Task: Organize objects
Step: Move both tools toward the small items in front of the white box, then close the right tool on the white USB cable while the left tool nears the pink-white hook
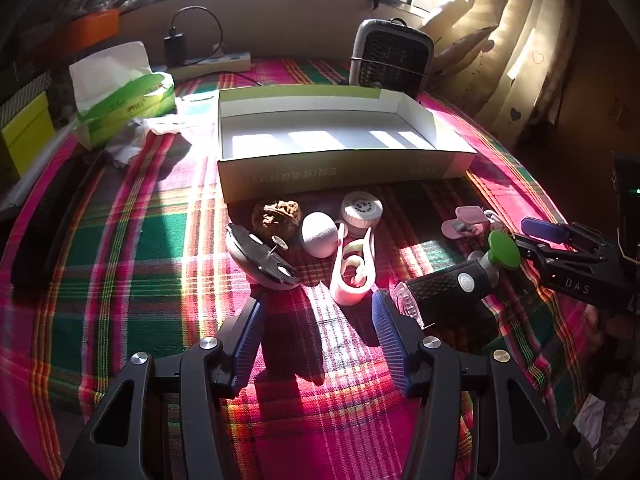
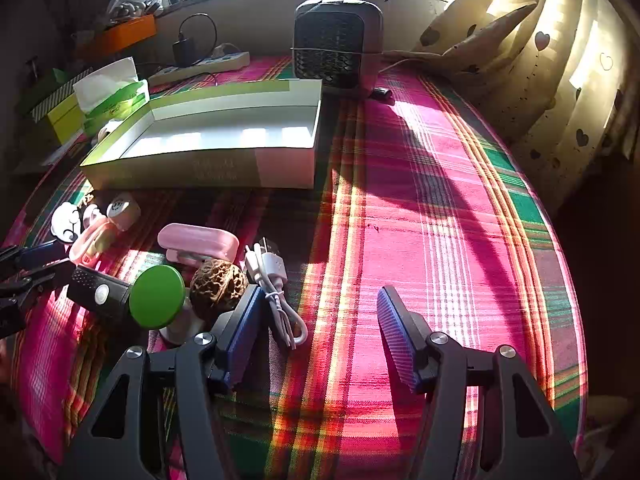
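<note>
With nothing between its parted jaws, the right gripper (image 2: pixel 320 336) needed to centre over the coiled white charging cable (image 2: pixel 272 280), lying on the plaid-clothed desk (image 2: pixel 440 220) before the empty open cardboard box (image 2: pixel 208 172), then close.

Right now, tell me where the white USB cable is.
In the right wrist view the white USB cable lies coiled on the plaid cloth, right of the walnut, beside the right gripper's left finger.

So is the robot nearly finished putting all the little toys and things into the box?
Not yet. Done: nothing, the open green-and-white cardboard box holds nothing. In hand: nothing; the left gripper and right gripper are open, gripping nothing. Left: the brown wrinkled walnut, white coiled cable, pink case and others sit on the cloth.
</note>
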`<state>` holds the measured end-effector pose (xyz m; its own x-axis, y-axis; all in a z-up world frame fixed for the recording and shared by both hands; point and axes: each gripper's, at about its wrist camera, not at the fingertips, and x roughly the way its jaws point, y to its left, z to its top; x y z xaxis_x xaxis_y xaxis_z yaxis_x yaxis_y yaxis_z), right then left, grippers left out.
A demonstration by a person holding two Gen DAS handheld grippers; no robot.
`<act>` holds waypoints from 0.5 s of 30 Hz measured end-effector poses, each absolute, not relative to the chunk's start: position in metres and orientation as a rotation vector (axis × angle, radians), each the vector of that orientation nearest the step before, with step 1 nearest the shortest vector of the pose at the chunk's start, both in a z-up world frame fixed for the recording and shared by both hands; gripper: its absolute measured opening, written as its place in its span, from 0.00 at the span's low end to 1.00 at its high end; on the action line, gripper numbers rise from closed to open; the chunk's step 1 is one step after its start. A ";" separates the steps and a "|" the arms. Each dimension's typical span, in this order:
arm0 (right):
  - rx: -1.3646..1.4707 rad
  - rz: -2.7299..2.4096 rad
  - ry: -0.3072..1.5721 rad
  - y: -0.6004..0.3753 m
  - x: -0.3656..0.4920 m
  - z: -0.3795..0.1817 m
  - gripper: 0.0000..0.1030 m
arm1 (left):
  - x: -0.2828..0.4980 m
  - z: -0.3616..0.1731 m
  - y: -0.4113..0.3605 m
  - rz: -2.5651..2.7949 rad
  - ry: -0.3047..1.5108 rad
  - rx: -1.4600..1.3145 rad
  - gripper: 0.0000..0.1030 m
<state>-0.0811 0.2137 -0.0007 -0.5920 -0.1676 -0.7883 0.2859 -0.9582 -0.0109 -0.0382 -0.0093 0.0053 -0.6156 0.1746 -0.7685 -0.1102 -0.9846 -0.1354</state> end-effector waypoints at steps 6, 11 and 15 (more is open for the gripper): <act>1.245 -2.557 0.208 0.209 -0.085 0.000 0.46 | -0.045 0.007 -0.001 2.661 -0.096 -1.301 0.50; 1.234 -2.536 0.218 0.207 -0.088 0.000 0.43 | -0.050 0.007 0.001 2.658 -0.092 -1.309 0.50; 1.227 -2.517 0.230 0.205 -0.090 -0.001 0.42 | -0.056 0.007 0.002 2.656 -0.079 -1.315 0.50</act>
